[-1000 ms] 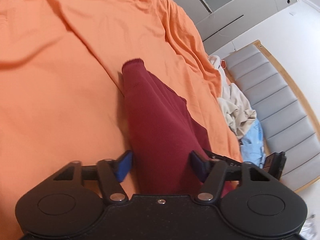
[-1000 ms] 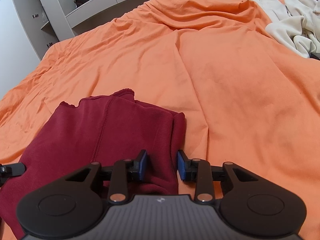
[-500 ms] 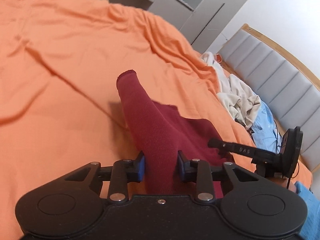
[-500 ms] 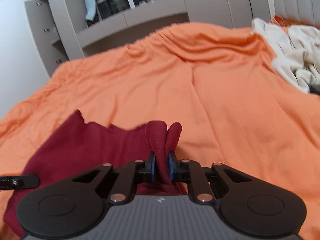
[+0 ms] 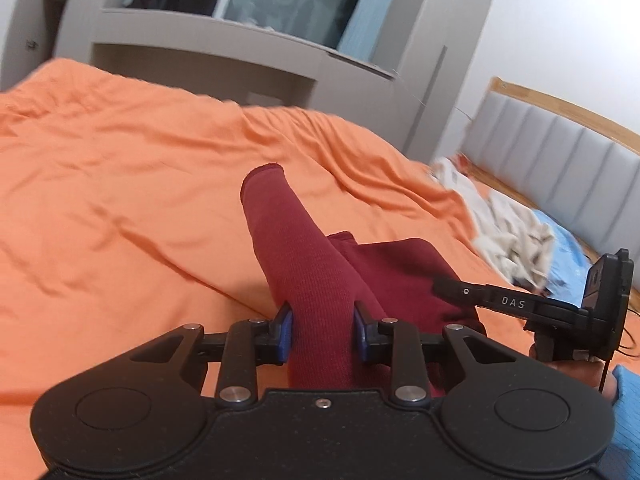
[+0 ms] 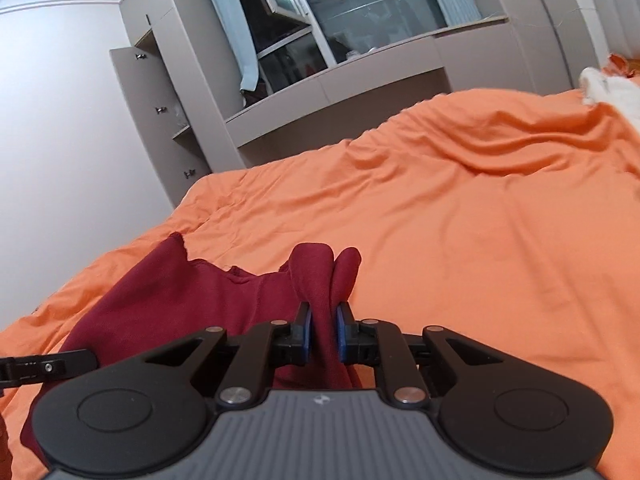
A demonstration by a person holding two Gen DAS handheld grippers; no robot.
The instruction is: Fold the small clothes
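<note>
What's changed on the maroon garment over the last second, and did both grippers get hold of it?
Yes. A second ago both grippers sat open around the maroon garment as it lay on the orange bedspread. The left gripper has since closed on its sleeve and the right gripper on a bunched fold, and both have lifted. The pale clothes pile by the headboard stayed put.
</note>
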